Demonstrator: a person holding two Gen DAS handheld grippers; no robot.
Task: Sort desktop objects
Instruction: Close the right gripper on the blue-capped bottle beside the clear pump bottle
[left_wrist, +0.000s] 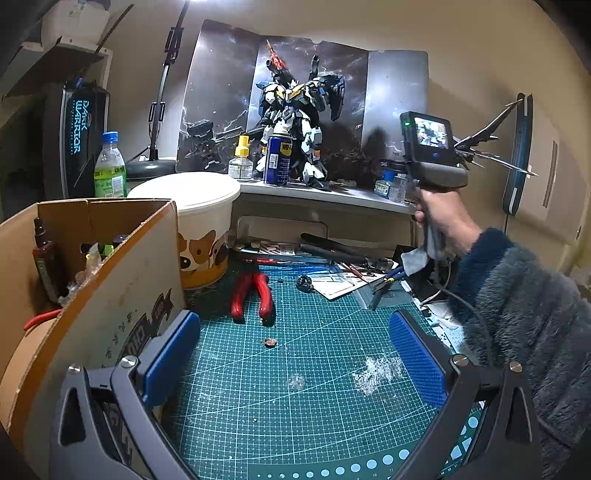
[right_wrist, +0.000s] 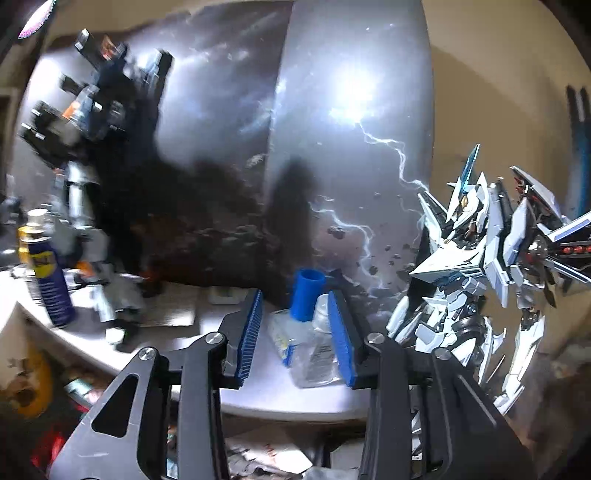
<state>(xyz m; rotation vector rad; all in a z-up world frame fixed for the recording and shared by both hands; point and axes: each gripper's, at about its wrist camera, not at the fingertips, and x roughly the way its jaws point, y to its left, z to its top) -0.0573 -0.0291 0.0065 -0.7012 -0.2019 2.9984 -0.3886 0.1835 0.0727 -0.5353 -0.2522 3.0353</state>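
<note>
My right gripper (right_wrist: 295, 328) is open at the white shelf (right_wrist: 258, 387), its blue pads on either side of a small clear bottle with a blue cap (right_wrist: 306, 295). The right pad is close to or touching the bottle; the left pad stands apart. A second clear bottle (right_wrist: 321, 350) sits just in front of it. My left gripper (left_wrist: 295, 362) is open and empty low over the green cutting mat (left_wrist: 295, 406). Red-handled pliers (left_wrist: 253, 291) lie on the mat ahead. In the left view the right gripper's body (left_wrist: 432, 147) is raised at the shelf.
A cardboard box (left_wrist: 92, 277) with bottles stands at left, a white bucket (left_wrist: 192, 206) behind it. On the shelf are a WD-40 can (left_wrist: 277, 158), a yellow-capped bottle (left_wrist: 241, 162) and robot models (left_wrist: 295, 122) (right_wrist: 480, 266). Tools and papers (left_wrist: 340, 266) clutter the mat's far edge.
</note>
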